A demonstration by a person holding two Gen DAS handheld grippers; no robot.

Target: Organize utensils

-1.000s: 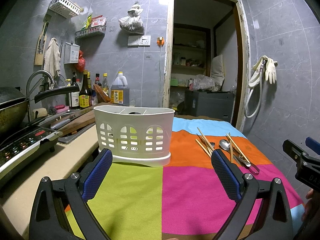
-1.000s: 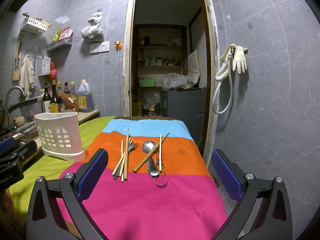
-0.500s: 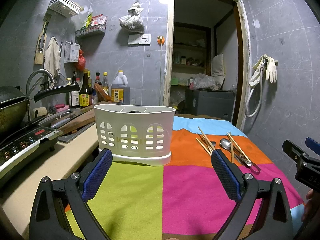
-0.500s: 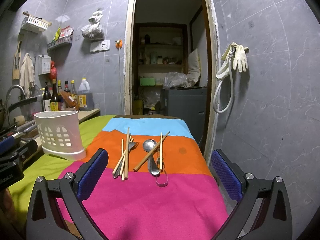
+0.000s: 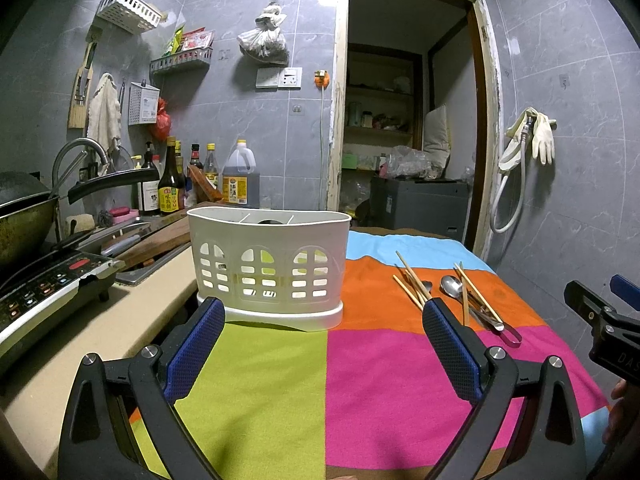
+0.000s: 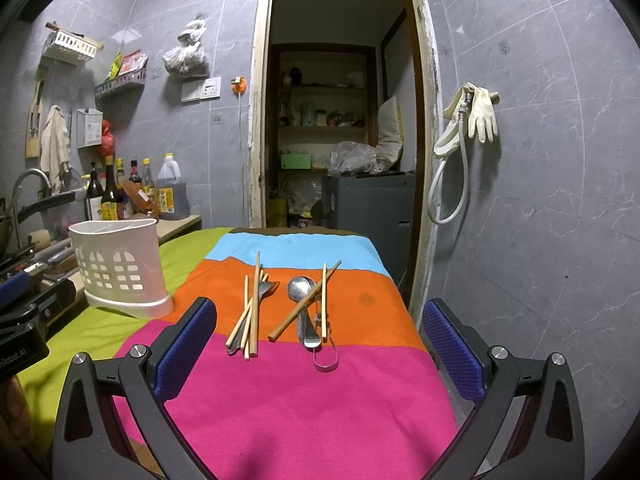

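A white slotted utensil holder (image 5: pixel 267 268) (image 6: pixel 120 266) stands upright on the striped cloth, straight ahead of my left gripper (image 5: pixel 320 320), which is open and empty. On the orange stripe lie several wooden chopsticks (image 6: pixel 251 312) over a fork (image 6: pixel 267 289), and a metal spoon (image 6: pixel 301 292) crossed by two more chopsticks (image 6: pixel 306 300), with a metal peeler (image 6: pixel 325 354) beside it. My right gripper (image 6: pixel 320 320) is open, a short way before these utensils, holding nothing. The same utensils (image 5: pixel 452 292) appear right of the holder in the left wrist view.
A counter at left carries an induction cooker (image 5: pixel 44 284), a wok (image 5: pixel 20 216), a sink tap (image 5: pixel 76 152) and sauce bottles (image 5: pixel 168 184). The cloth-covered table (image 6: pixel 304 400) ends at its right edge beside a tiled wall (image 6: pixel 540 240); an open doorway (image 6: pixel 340 140) lies behind.
Both views have shifted slightly closer to the table; the holder and utensils lie as before, and both grippers stay open.
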